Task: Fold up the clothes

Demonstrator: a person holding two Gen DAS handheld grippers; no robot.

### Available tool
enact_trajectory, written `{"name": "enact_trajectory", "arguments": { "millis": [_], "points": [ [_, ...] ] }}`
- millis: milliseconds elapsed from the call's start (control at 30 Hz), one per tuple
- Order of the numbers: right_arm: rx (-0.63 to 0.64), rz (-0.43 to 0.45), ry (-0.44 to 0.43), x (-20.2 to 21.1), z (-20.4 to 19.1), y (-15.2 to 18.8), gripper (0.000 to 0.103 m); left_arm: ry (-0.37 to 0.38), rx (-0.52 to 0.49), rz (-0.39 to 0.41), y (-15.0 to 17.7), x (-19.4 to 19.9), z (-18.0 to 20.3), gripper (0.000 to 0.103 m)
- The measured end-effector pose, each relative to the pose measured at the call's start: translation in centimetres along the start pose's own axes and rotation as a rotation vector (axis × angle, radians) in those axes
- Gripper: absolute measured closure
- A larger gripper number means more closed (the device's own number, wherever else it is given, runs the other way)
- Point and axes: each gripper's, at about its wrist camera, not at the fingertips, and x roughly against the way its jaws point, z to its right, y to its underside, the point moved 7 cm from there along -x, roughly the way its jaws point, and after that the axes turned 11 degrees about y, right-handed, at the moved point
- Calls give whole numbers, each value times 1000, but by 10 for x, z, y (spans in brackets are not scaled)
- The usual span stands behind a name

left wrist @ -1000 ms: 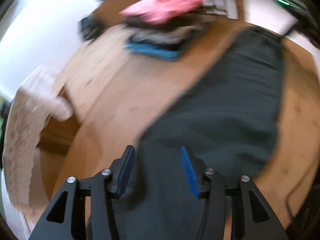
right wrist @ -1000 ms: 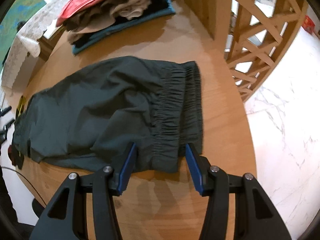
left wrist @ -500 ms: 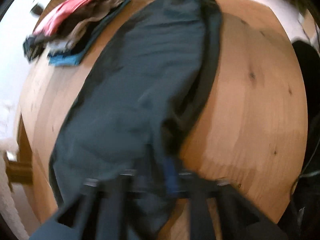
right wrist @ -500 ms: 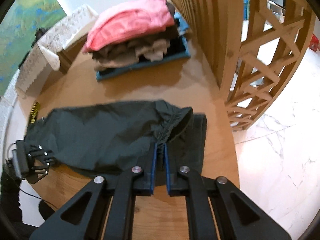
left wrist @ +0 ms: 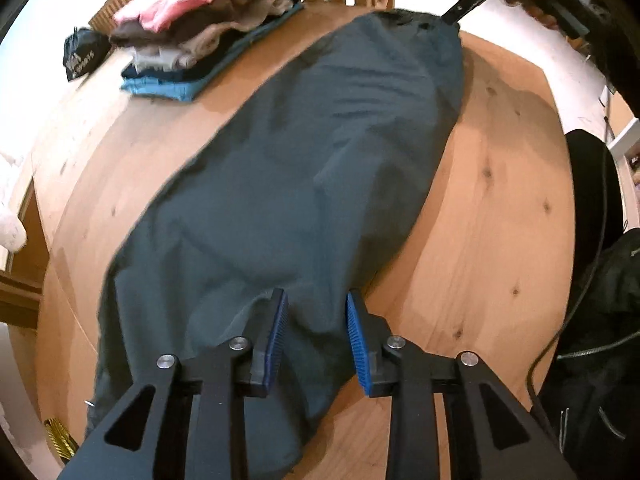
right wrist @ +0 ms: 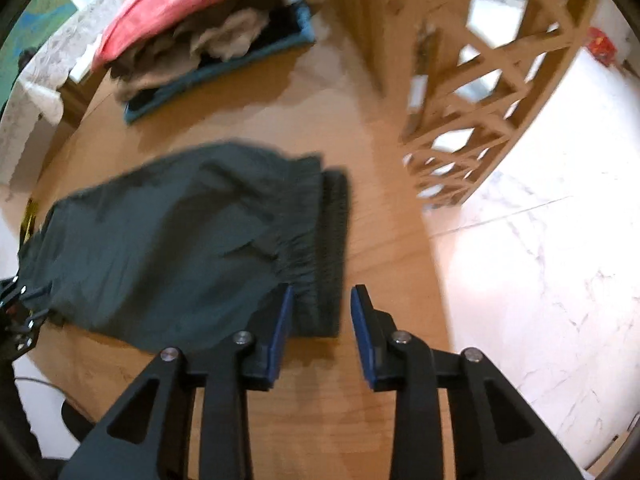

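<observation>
On the wooden surface [right wrist: 376, 236] the dark trousers [left wrist: 304, 184] lay folded lengthwise. A moment earlier both tools pinched them; now our left tool [left wrist: 314, 338] and right tool [right wrist: 320, 334] were spreading, so this fold looked finished.

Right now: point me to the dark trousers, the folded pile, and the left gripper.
dark trousers [left wrist: 320, 168], left wrist view, mid fabric.
folded pile [right wrist: 188, 12], right wrist view, pink top layer.
left gripper [left wrist: 316, 336], left wrist view, gap between its tips, jaws opening, cloth between.
</observation>
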Motion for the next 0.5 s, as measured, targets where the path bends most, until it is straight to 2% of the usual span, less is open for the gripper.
{"name": "enact_trajectory", "arguments": {
  "millis": [67,133,200,267,300,367,433,500],
  "points": [
    [-10,64,29,11,2,-7,73,-14,-11,7,-5,4,-3,73],
    [12,113,-2,18,-15,-14,73,-19,3,13,-10,2,-10,71],
    [72,104,-79,14,-46,-12,73,-21,22,16,-14,-2,-18,70],
    [136,55,-100,-2,-70,-5,73,-32,53,11,-10,-4,-29,69],
    [176,28,-64,-13,-79,1,73,-41,68,9,-6,-4,-35,69],
    [257,-7,75,-32,-83,10,73,-61,111,16,7,2,-50,69],
    [283,1,149,-39,-77,10,73,-110,161,18,31,16,-68,68],
    [250,15,212,-41,-60,1,73,-141,240,17,65,29,-84,65]
  ]
}}
